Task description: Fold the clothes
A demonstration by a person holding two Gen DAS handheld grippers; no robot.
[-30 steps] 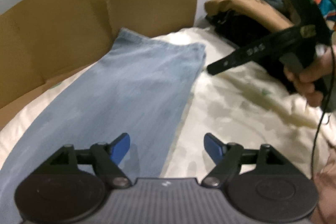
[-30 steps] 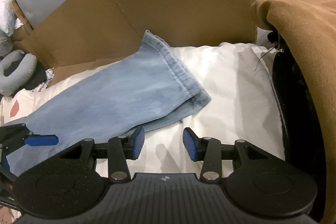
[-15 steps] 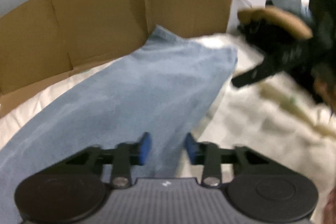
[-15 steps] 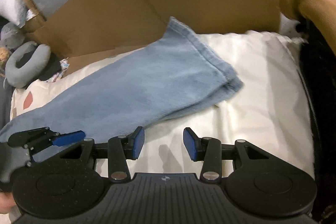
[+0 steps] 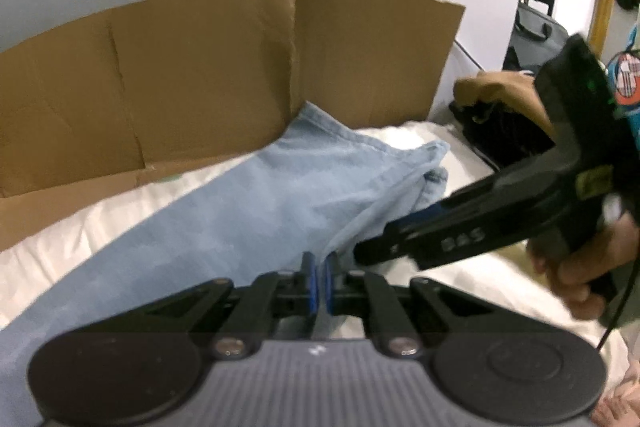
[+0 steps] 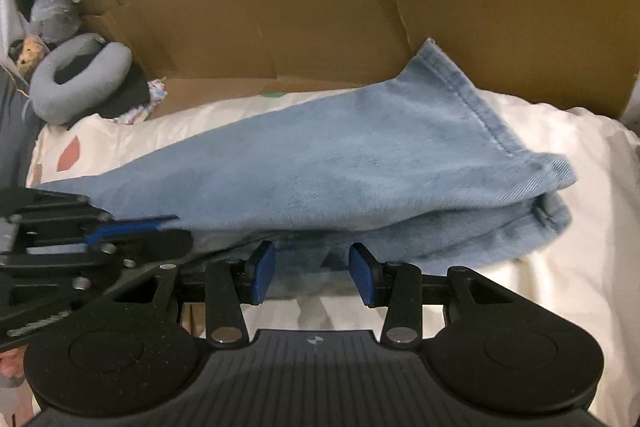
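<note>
1. Between the blue pads of the left claw (image 5: 319,285), which stand pinched almost together, a near edge of the light-blue jeans (image 5: 256,203) appears to be caught; the cloth rises slightly towards the grip.

2. Just right of that claw, the right claw (image 6: 312,273) stands with a moderate gap between its pads, holding nothing, its tips at the same long edge of the jeans, where two layers show one upon the other.

3. Ahead of both claws the jeans stretch away across a cream-coloured bed cover (image 6: 560,227), legs seemingly doubled together, hems (image 6: 472,99) at the far end against a cardboard sheet (image 5: 200,75).

4. Beyond and to the right of the left claw lie a tan garment (image 5: 496,83) and dark clothing, well apart from the jeans.

5. Judged from this, the step in hand is taking hold of the near edge for a fold; the right claw would need to close on both layers beside the left, so that the edge lifts evenly.
</note>
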